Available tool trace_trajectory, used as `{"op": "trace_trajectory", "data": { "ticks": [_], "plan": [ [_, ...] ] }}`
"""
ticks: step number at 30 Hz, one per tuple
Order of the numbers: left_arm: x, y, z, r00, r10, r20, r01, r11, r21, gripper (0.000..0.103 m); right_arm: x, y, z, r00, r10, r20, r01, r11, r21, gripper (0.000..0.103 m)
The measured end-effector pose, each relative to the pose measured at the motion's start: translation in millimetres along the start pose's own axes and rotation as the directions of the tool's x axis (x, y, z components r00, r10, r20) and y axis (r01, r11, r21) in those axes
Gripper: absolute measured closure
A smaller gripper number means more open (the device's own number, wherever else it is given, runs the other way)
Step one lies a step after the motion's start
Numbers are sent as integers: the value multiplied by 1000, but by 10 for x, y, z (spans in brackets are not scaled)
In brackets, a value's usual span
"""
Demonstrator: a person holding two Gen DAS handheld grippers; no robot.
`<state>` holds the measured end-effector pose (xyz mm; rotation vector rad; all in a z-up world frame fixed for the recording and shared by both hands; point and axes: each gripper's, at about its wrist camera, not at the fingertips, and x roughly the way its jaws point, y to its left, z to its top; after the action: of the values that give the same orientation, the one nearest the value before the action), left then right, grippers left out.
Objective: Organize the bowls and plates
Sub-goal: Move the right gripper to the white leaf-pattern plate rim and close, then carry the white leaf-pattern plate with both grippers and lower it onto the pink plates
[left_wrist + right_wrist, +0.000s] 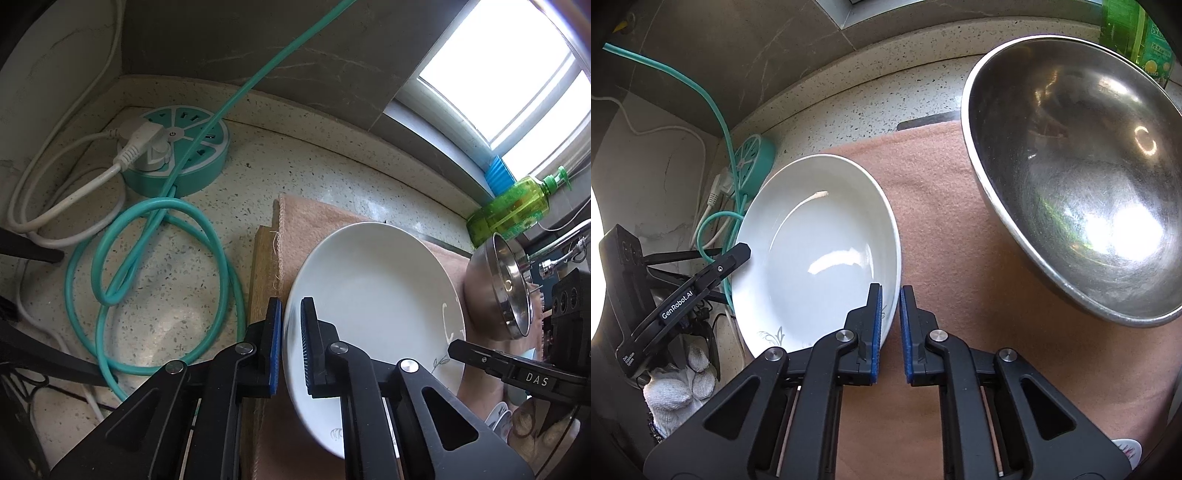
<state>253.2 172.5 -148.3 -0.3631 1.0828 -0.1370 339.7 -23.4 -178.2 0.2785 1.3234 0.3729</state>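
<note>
Holding the white plate (373,306) by its rim, my left hand-held gripper (291,343) pinches one edge and my right hand-held gripper (891,325) pinches the other. In the right view the plate sits left of middle, over the pink cloth (934,206) on the table (177,258). A shiny metal bowl (1082,192) fills the upper right.

You're looking at a speckled stone counter (295,173) running into a corner under grey-brown wall tiles (295,48). Daylight is pouring through the window (517,74) on your right, washing out the panes and glaring off the sill (436,140).
</note>
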Motion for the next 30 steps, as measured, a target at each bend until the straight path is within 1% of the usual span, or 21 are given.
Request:
{"op": "trace_trajectory", "data": {
  "ticks": [10,15,20,24,30],
  "plan": [
    [-17,-2,-1,1000,-4,5,4,1000,0,94,-13,-9,-1,1000,-1,-6,0,1000,-9,95],
    [-79,-18,-66,1000,-5,7,5,1000,-2,94,-88,-11,-55,1000,5,-3,-5,1000,-15,95],
    [-198,-56,-129,1000,-9,24,10,1000,-17,94,-209,13,-130,1000,15,5,-15,1000,-27,94],
    [-310,-126,-211,999,-5,41,6,1000,-8,94,-323,21,-208,1000,16,17,-15,999,-46,94],
    [-525,-246,-354,998,-21,64,23,999,-23,94,-565,-29,-371,999,37,32,-35,998,-59,94]
  ]
}}
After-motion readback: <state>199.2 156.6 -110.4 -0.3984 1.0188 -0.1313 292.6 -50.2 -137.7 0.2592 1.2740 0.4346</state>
